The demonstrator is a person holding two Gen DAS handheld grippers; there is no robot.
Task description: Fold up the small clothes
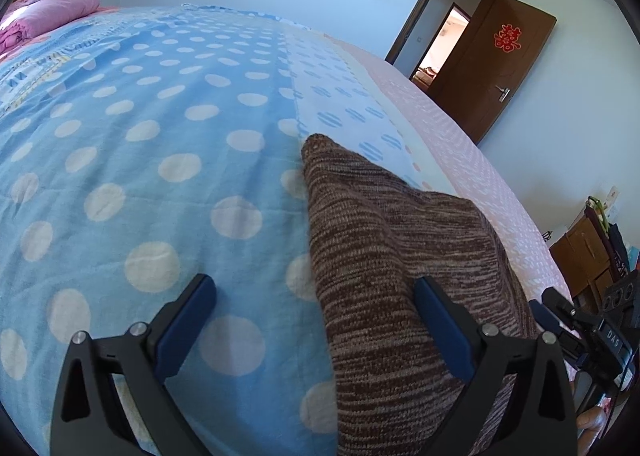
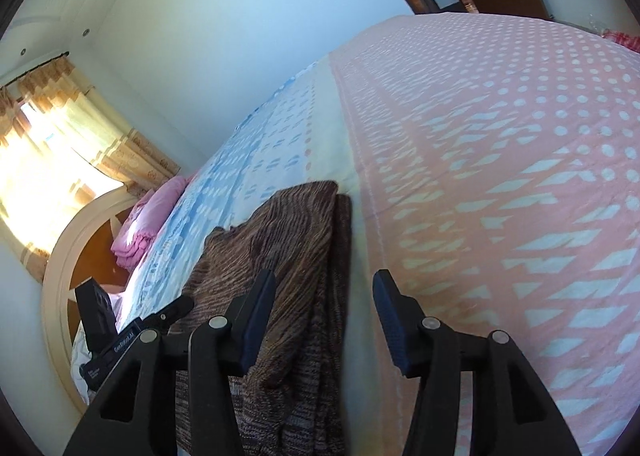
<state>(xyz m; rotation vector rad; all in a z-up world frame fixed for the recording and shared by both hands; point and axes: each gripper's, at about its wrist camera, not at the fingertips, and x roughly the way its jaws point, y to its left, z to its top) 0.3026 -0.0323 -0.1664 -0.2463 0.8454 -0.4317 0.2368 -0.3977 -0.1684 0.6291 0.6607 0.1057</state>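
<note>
Brown knit garment (image 1: pixel 380 240); folded on bed

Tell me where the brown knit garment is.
The brown knit garment lies folded on the bed, straddling the blue polka-dot and pale striped panels, right of centre in the left wrist view.

both wrist views close, angled down across bed (image 1: pixel 140 116), sharing brown knit garment (image 1: pixel 392 256)

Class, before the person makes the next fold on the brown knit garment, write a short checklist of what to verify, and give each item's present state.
1. Left claw open, holding nothing: ok.
2. Right claw open, pads not pressing the cloth: ok.
3. Brown knit garment lies on the bedspread: ok.
4. Garment flat, without bunching: not ok, the right wrist view shows rumpled layers.
5. Garment's near edge visible: cannot tell.
</note>
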